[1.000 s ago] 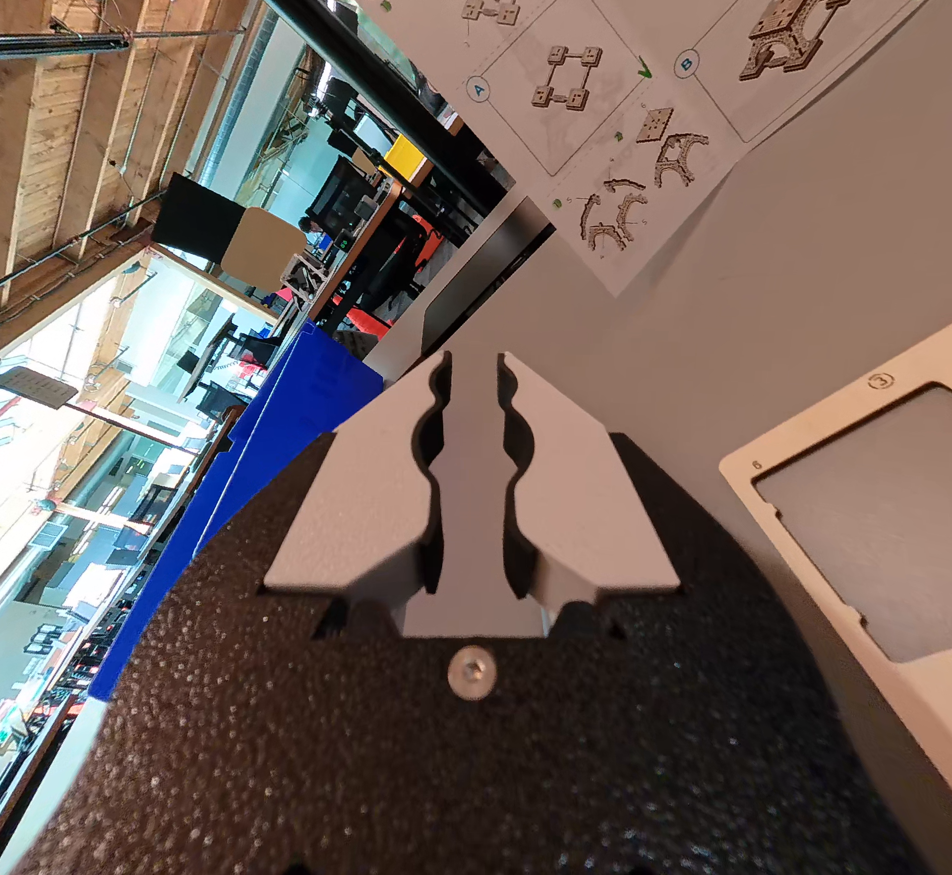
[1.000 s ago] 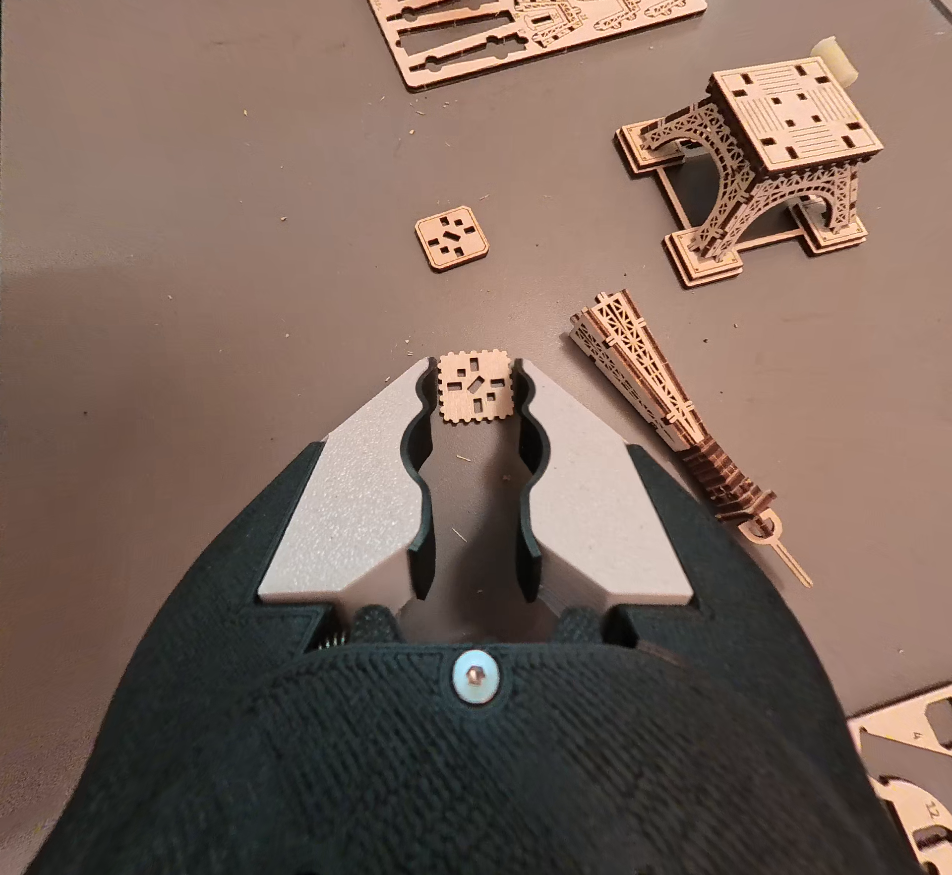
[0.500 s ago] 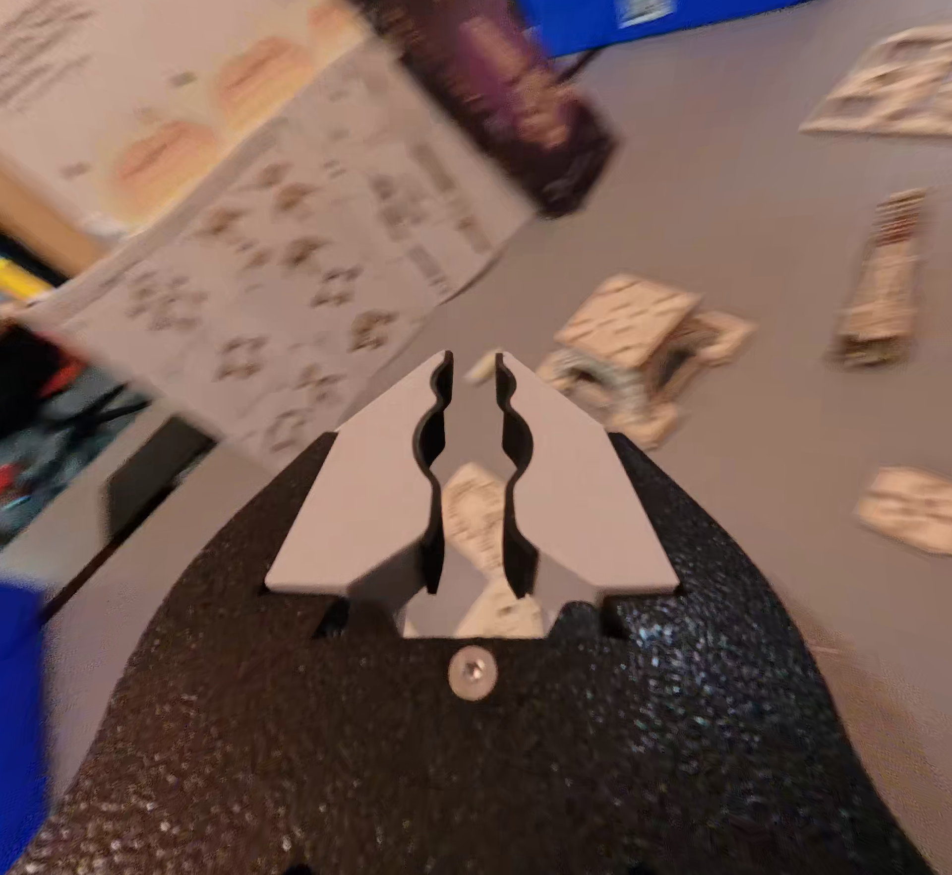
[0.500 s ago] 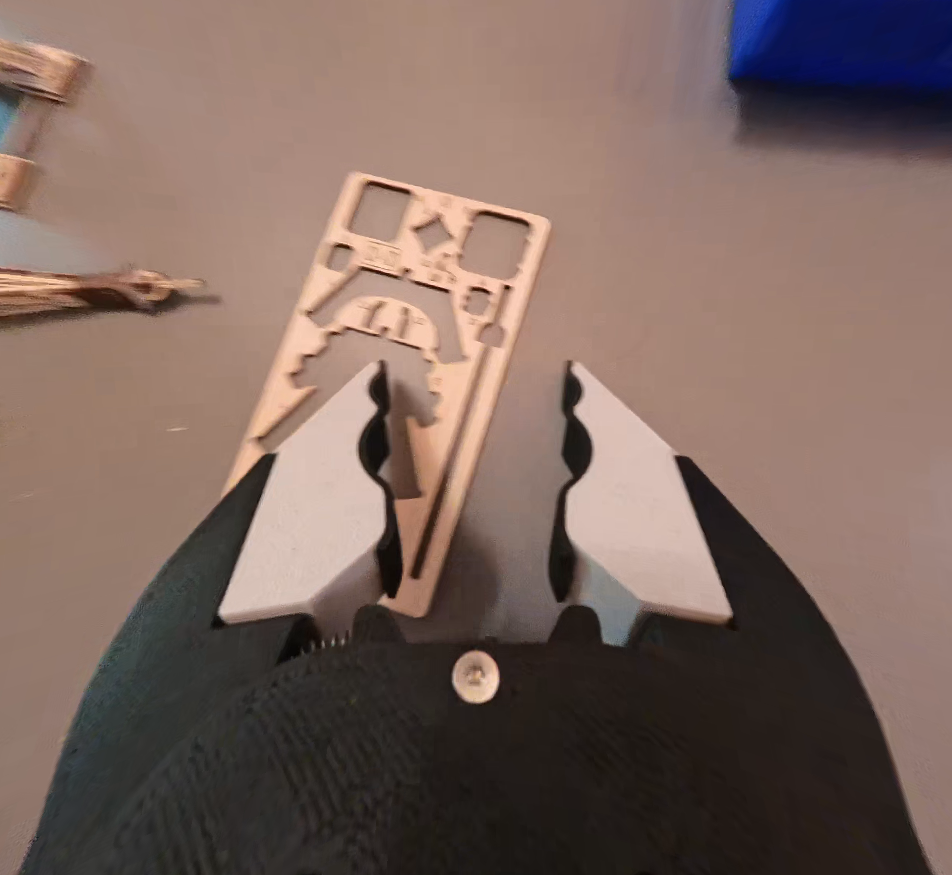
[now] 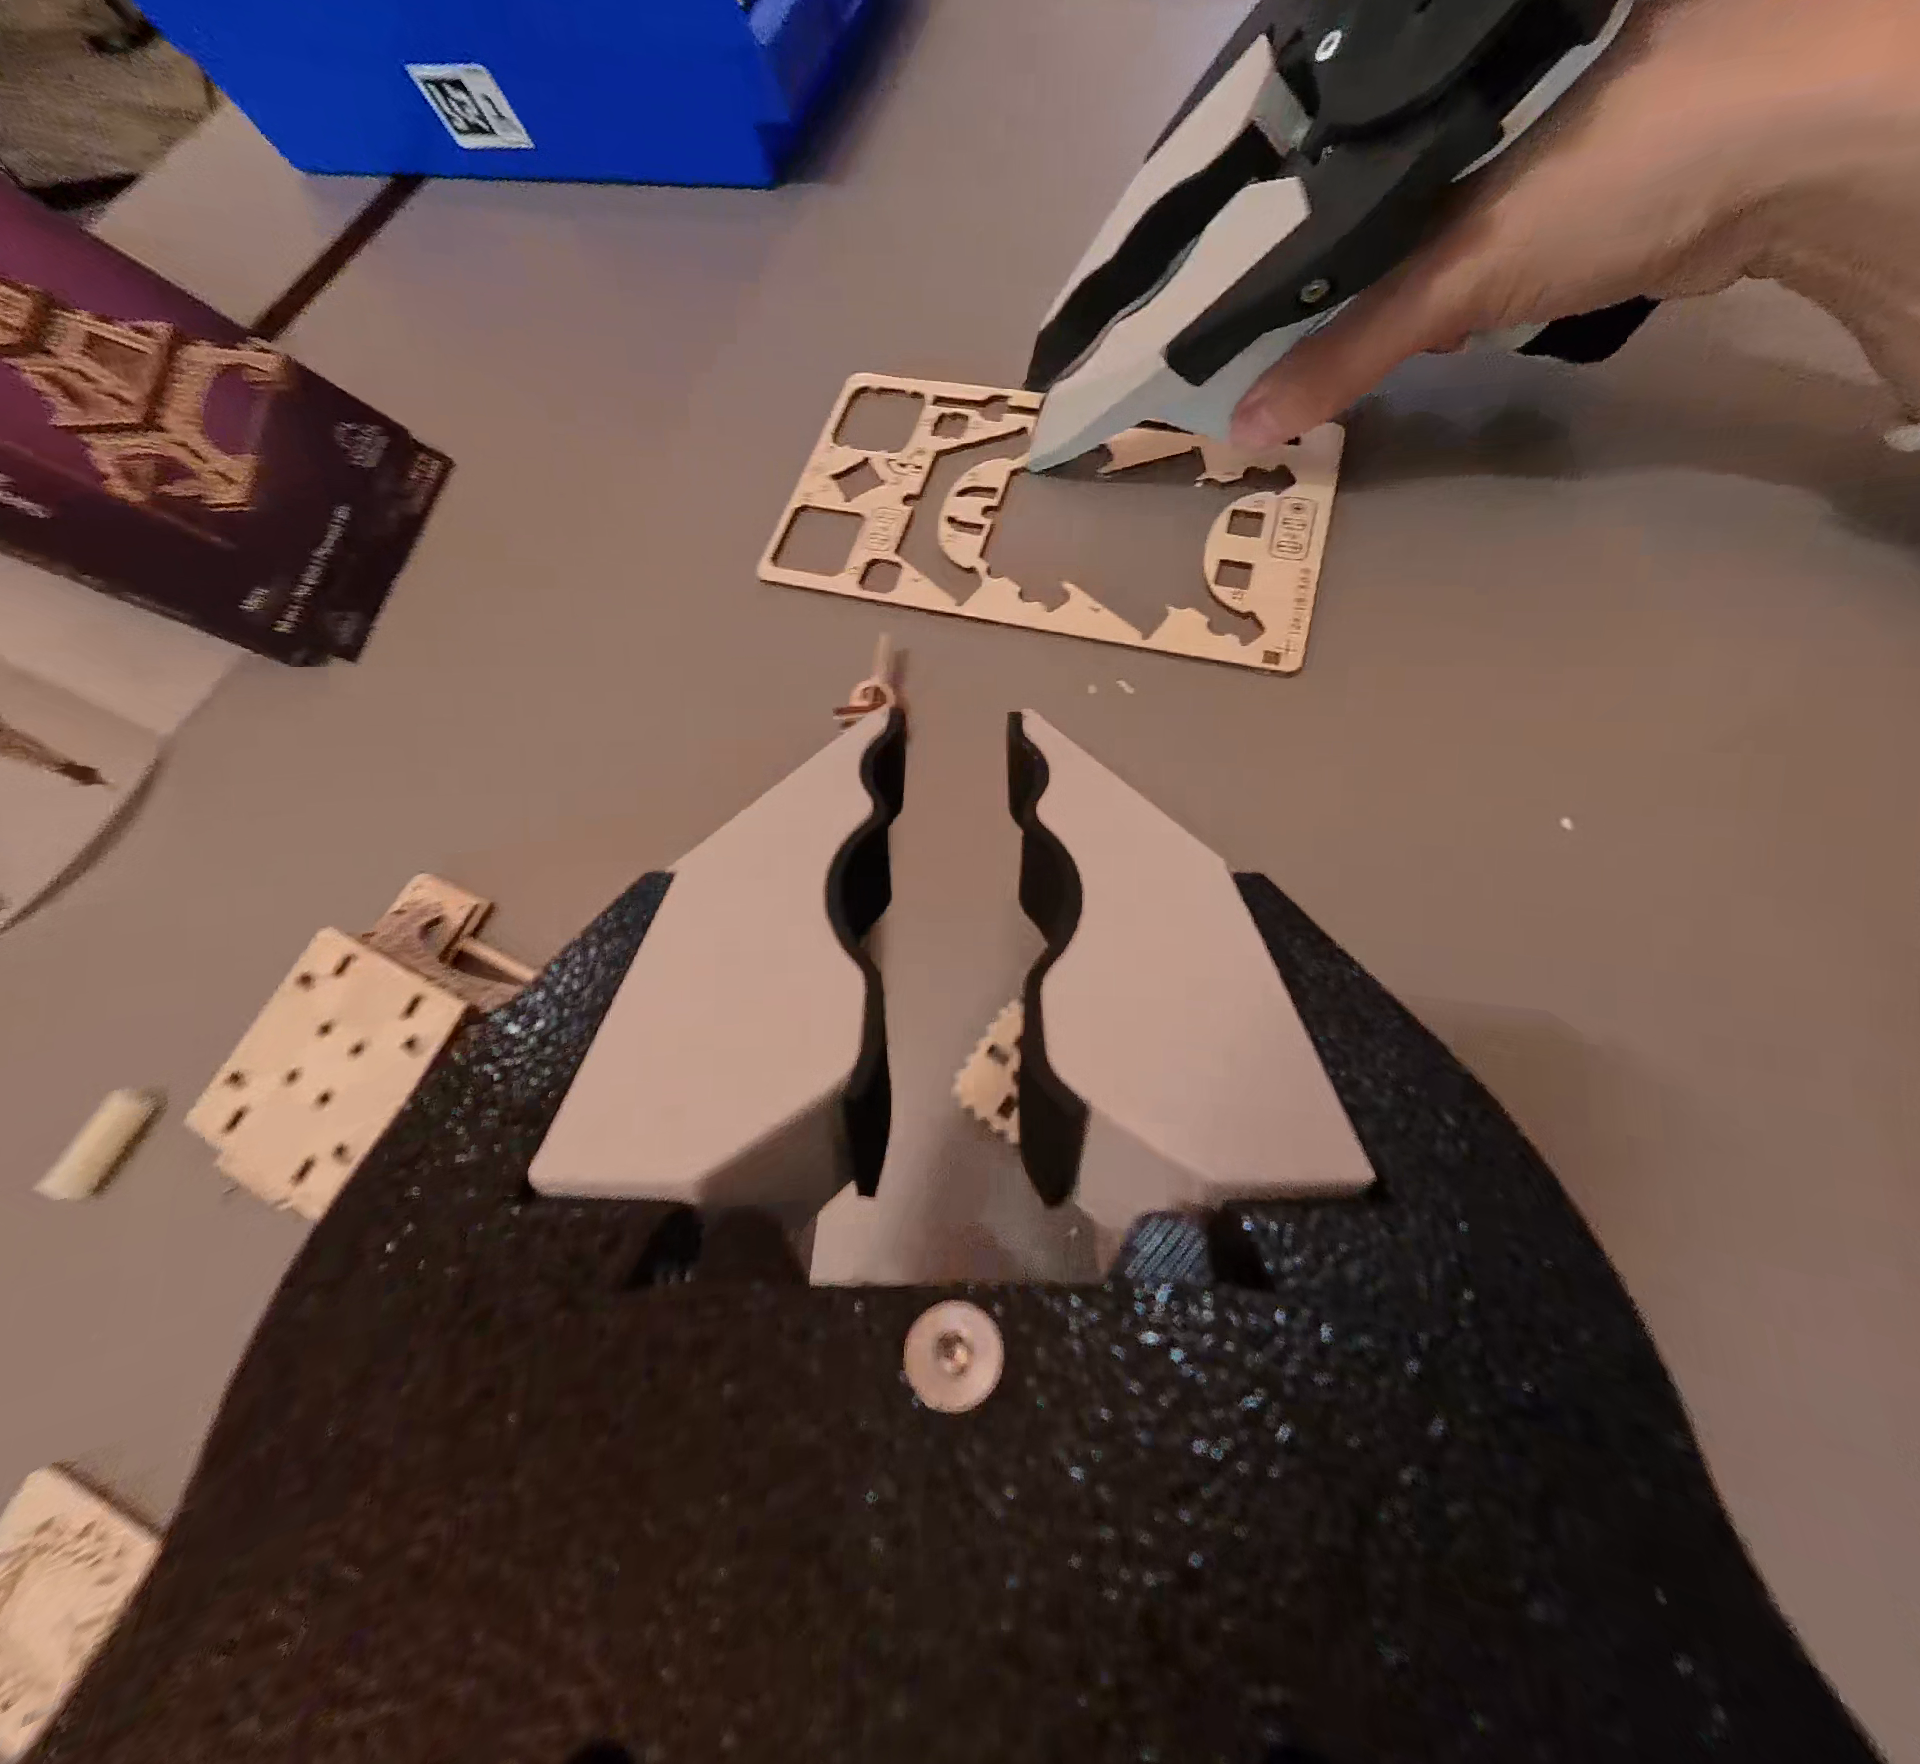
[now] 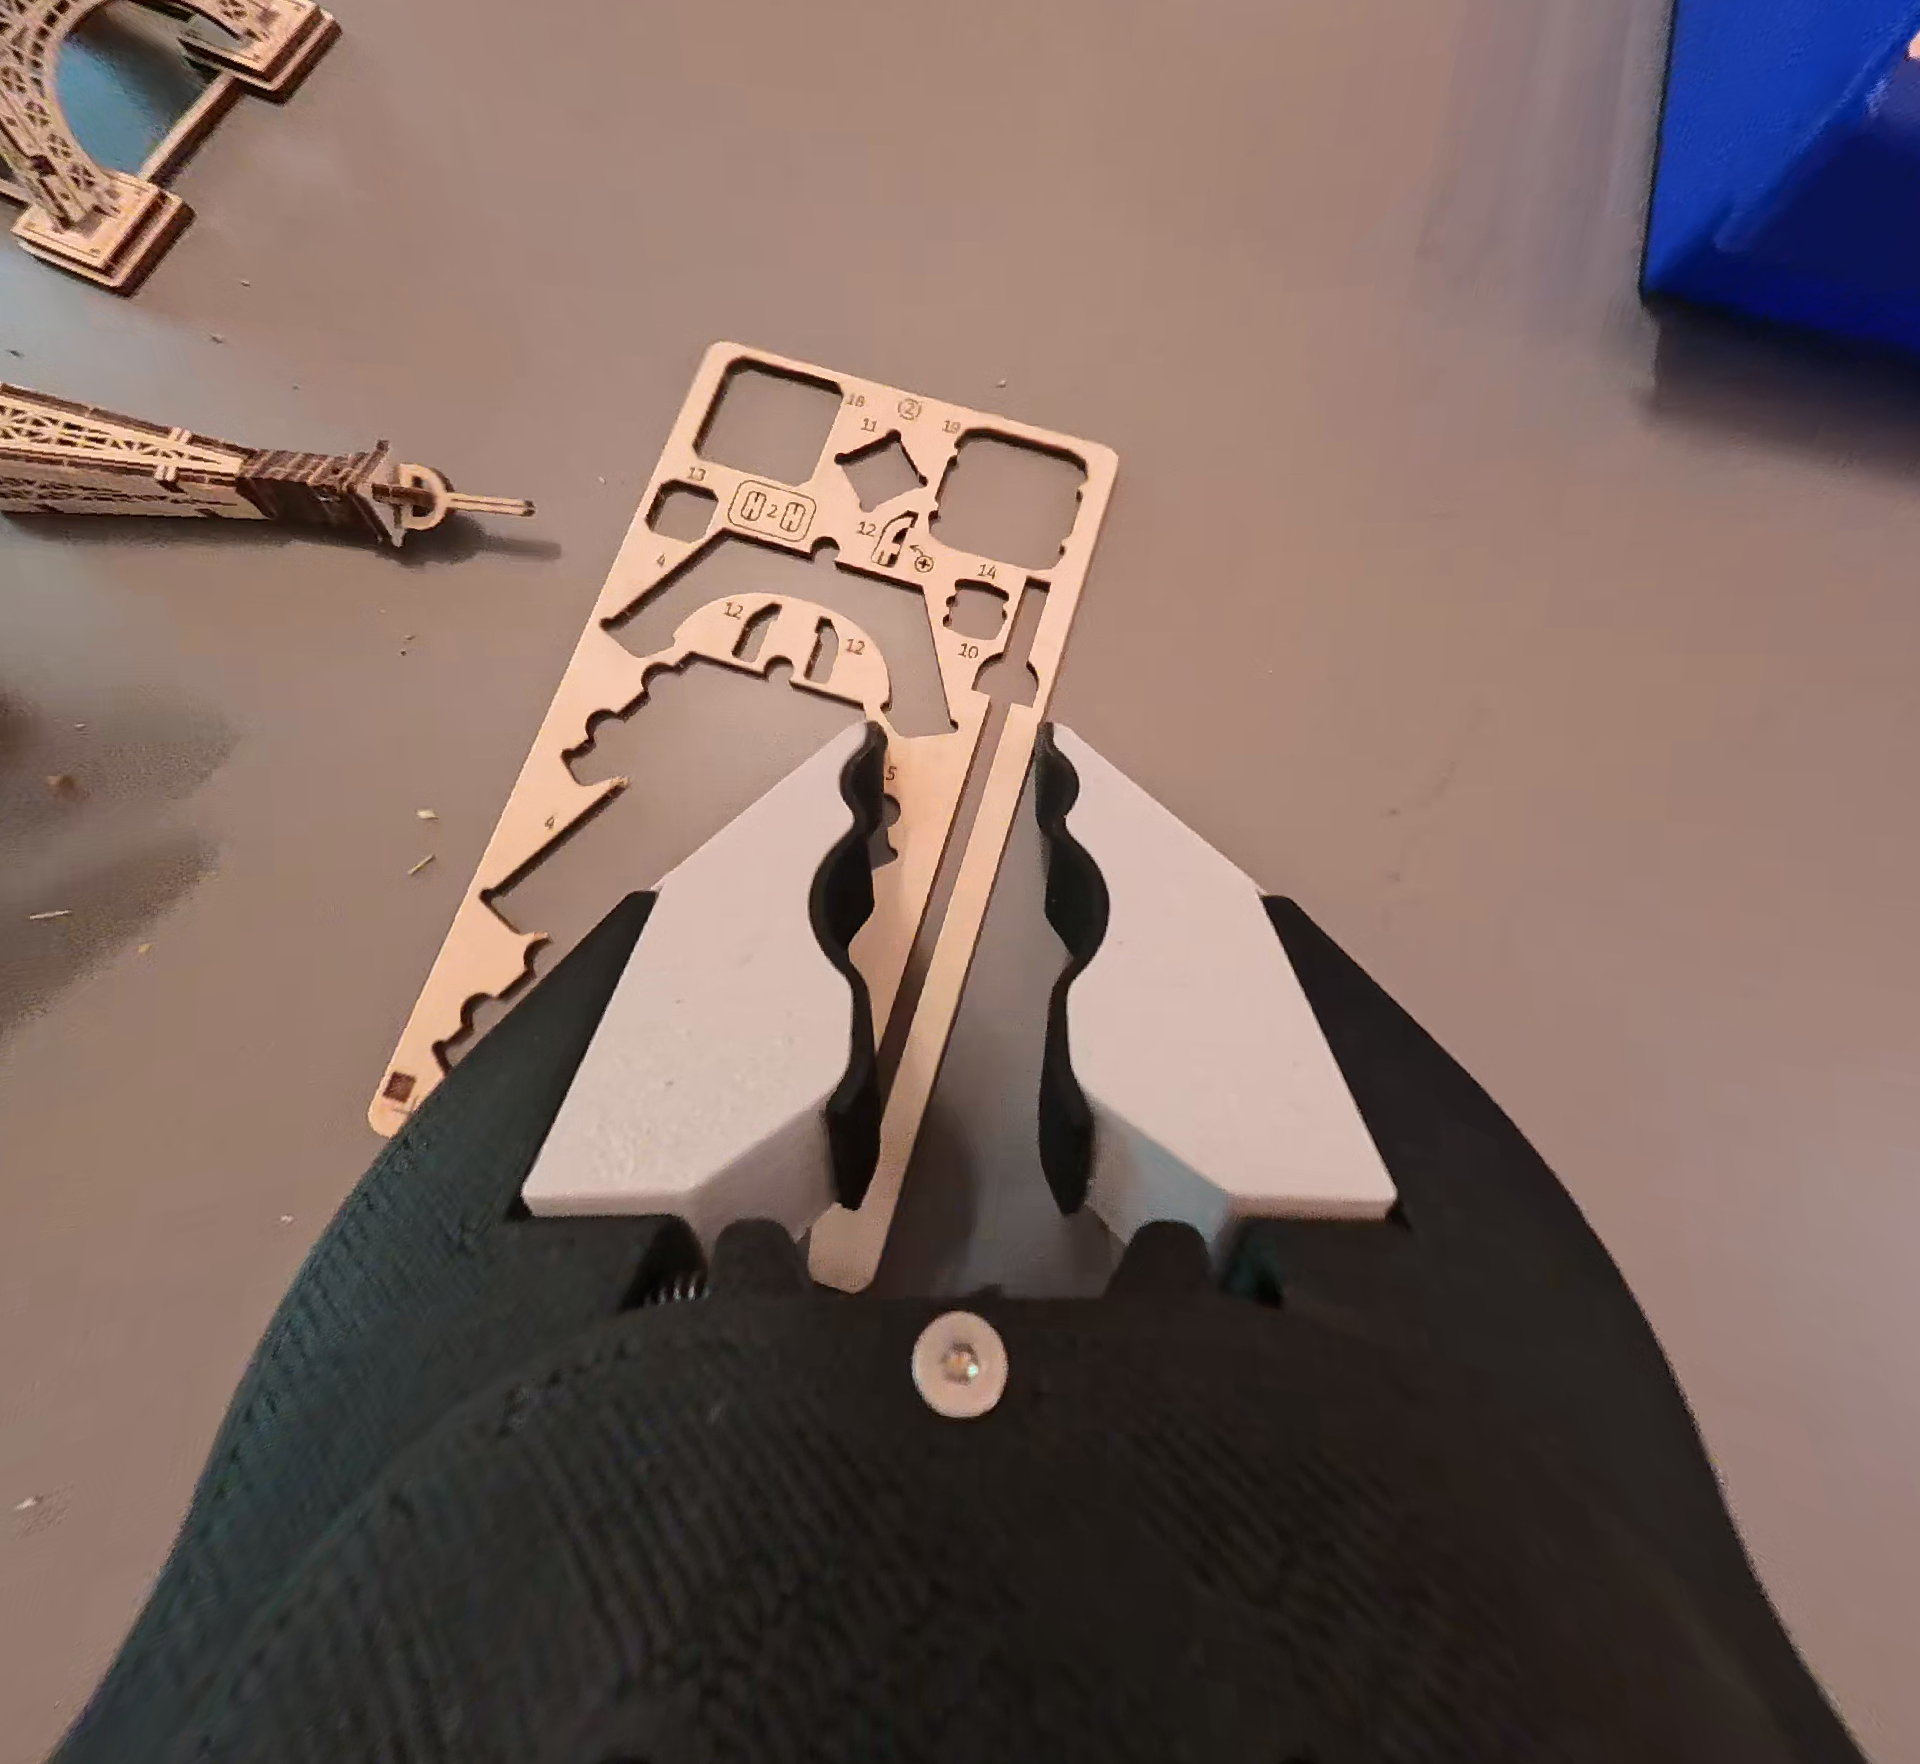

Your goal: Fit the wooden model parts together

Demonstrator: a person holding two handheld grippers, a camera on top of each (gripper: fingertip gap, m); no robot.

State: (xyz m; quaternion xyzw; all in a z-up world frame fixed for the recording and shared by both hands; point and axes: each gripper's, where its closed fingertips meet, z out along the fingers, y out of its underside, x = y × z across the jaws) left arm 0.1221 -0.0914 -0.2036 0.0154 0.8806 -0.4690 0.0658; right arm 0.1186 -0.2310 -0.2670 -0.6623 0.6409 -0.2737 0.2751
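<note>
The thin, pale laser-cut plywood sheet (image 6: 831,634) lying flat on the grey table (image 6: 1351,571) looks light and brittle, best pinched along its solid edge strip, which the spread, empty right gripper (image 6: 954,738) straddles, while the left gripper (image 5: 954,727) hangs parted, grasping nothing.

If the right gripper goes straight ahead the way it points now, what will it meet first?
Probably the wooden sheet: the right gripper points down at it, open jaws straddling its edge strip. The left wrist view suggests a tip is nearly touching already.

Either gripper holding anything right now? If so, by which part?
No. The left gripper is open and empty. The right gripper is open over the long edge strip of the wooden parts sheet, not clamped.
</note>
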